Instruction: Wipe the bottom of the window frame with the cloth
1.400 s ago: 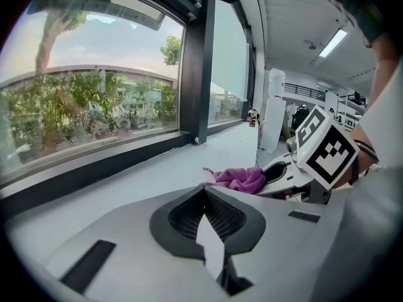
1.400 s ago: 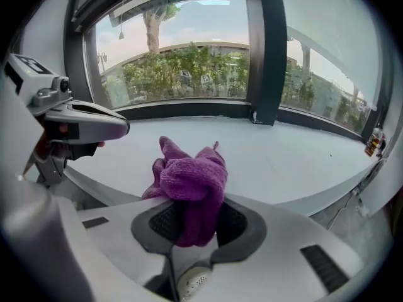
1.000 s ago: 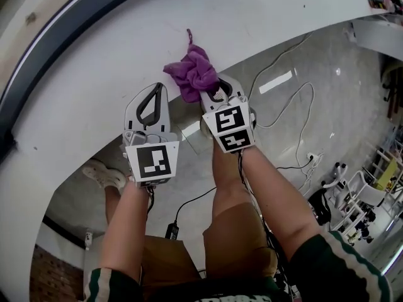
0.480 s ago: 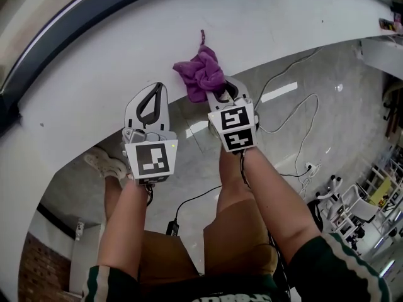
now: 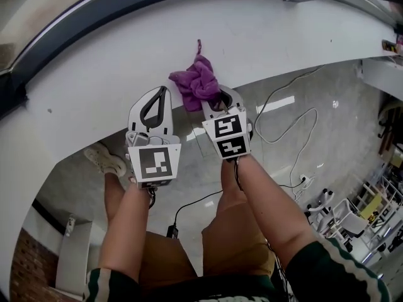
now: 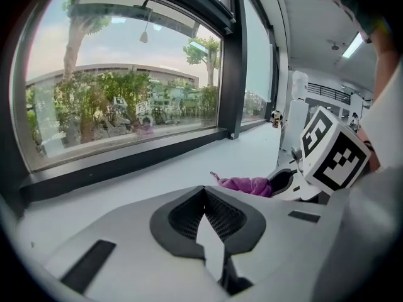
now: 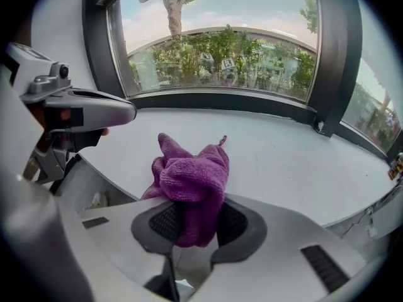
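- The right tool (image 5: 217, 97) is clamped on the purple cloth (image 5: 196, 80). In the right gripper view the cloth (image 7: 189, 181) sits bunched between its dark pads, with most of the wad bulging out ahead of the jaws.
- The left tool (image 5: 162, 94) is closed on nothing. The left gripper view shows its jaws meeting edge to edge, and it hangs just beside the right tool over the near edge of the sill.
- Over the last second little has changed in the work itself. The cloth has stayed in the same grip, balled the same way, and is still on the near part of the white sill (image 5: 271, 36).
- What did change is the head view, which now takes in more of the dark bottom bar of the window frame (image 5: 126, 5) above the sill.
- That bar (image 7: 220, 99) is still well apart from the cloth, with a broad strip of bare sill between them.
- I'd say the wiping of the frame's bottom has not really started. The right tool needs to carry the cloth forward to the bar and then run it along the bar.
- The cloth is gripped by a narrow fold, so it could drag loose under firm pressure.
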Motion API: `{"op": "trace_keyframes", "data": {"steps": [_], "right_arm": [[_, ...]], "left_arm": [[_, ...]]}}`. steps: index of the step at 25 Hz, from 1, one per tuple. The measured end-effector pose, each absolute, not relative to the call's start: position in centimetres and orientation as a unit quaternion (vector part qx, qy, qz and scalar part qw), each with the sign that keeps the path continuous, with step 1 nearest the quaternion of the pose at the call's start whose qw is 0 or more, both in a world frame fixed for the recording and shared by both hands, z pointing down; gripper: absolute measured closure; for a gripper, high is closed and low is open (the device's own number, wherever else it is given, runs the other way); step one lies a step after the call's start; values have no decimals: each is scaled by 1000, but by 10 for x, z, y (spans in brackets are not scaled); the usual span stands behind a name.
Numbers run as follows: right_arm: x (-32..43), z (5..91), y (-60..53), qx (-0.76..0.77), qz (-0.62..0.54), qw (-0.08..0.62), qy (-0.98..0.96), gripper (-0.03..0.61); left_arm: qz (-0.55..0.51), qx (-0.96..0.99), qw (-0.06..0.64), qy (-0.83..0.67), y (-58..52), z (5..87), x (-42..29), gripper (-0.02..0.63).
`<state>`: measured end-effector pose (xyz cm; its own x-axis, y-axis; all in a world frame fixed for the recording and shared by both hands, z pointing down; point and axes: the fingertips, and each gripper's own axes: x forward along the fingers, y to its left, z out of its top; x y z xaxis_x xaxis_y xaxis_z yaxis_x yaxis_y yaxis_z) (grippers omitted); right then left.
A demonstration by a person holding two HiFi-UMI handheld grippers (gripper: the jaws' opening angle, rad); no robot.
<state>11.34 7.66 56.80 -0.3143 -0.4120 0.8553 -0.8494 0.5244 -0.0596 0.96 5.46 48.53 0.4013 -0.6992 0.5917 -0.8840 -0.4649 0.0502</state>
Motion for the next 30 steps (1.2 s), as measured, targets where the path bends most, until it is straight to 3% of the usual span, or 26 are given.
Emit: {"op": "trace_keyframes", "data": {"steps": [10,30], "right_arm": [[83,569,76,389,254,422,-778,468],[-47,569,102,314,241,438,-807,465]], "left_arm": [[256,789,209,-518,73,486,-27,604],[223,744,260,-574,93,476,-139,604]]}}
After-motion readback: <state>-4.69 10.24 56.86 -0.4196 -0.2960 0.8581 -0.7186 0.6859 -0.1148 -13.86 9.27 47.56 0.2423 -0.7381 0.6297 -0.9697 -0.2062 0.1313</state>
